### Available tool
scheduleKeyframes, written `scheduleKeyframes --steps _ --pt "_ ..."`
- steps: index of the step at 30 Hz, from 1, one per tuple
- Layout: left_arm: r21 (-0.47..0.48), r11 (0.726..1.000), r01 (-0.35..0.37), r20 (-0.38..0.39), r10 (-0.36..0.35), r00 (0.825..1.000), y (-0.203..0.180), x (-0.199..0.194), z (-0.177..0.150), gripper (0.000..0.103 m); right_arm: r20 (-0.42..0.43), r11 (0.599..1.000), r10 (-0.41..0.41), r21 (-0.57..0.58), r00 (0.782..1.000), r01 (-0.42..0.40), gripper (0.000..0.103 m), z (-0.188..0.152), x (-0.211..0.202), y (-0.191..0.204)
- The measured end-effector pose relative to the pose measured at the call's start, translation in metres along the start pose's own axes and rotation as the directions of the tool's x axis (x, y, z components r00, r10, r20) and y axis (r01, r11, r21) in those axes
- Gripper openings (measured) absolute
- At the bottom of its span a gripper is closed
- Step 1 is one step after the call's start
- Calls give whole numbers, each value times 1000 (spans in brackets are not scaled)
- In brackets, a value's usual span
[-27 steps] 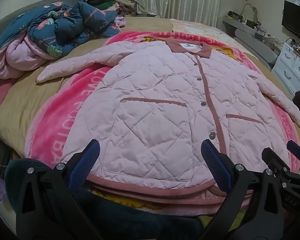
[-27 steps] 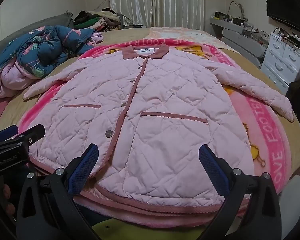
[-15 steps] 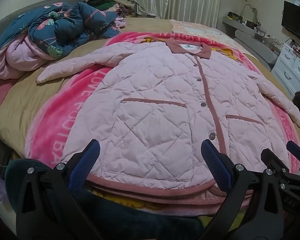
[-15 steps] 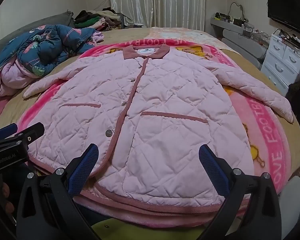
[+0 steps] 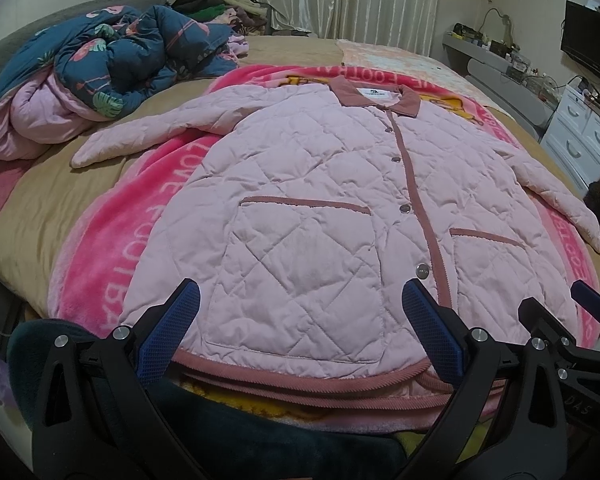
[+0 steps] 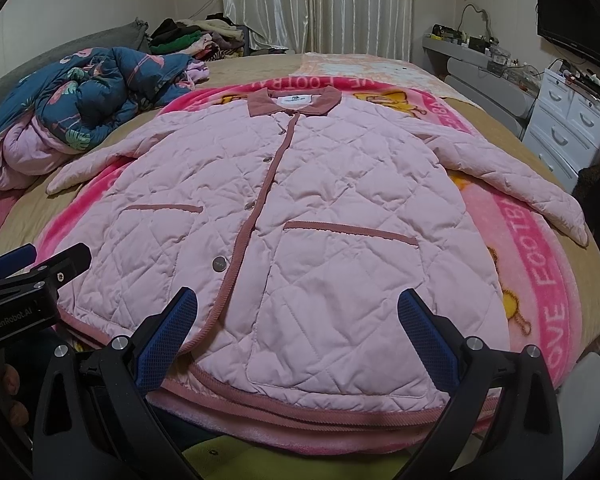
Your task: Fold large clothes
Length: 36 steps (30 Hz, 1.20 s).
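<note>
A pale pink quilted jacket (image 5: 320,208) (image 6: 308,216) lies flat and buttoned on a pink blanket, collar at the far end and both sleeves spread out to the sides. My left gripper (image 5: 300,332) hovers wide open over the hem on the left half, nothing between its blue pads. My right gripper (image 6: 298,332) hangs wide open over the hem on the right half, likewise empty. Each gripper shows at the edge of the other's view.
A pink printed blanket (image 5: 112,248) covers a tan bed (image 5: 36,208). A crumpled blue floral duvet (image 5: 112,60) lies at the left. A white dresser (image 6: 568,128) and a wall screen (image 6: 572,36) stand at the right. Piled clothes (image 6: 196,38) and curtains sit behind.
</note>
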<state>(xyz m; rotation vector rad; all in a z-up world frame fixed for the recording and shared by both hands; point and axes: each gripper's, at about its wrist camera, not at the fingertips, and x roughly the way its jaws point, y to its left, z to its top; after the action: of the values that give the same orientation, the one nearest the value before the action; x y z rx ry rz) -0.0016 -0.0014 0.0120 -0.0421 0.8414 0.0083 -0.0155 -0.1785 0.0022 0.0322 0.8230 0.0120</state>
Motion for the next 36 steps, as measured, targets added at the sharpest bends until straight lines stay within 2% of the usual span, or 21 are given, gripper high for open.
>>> scheduleKeyframes --steps 36 --pt "3 1000 -2 1 2 1000 -2 2 -1 94 -13 1000 7 -1 1000 -7 99 1 7 -2"
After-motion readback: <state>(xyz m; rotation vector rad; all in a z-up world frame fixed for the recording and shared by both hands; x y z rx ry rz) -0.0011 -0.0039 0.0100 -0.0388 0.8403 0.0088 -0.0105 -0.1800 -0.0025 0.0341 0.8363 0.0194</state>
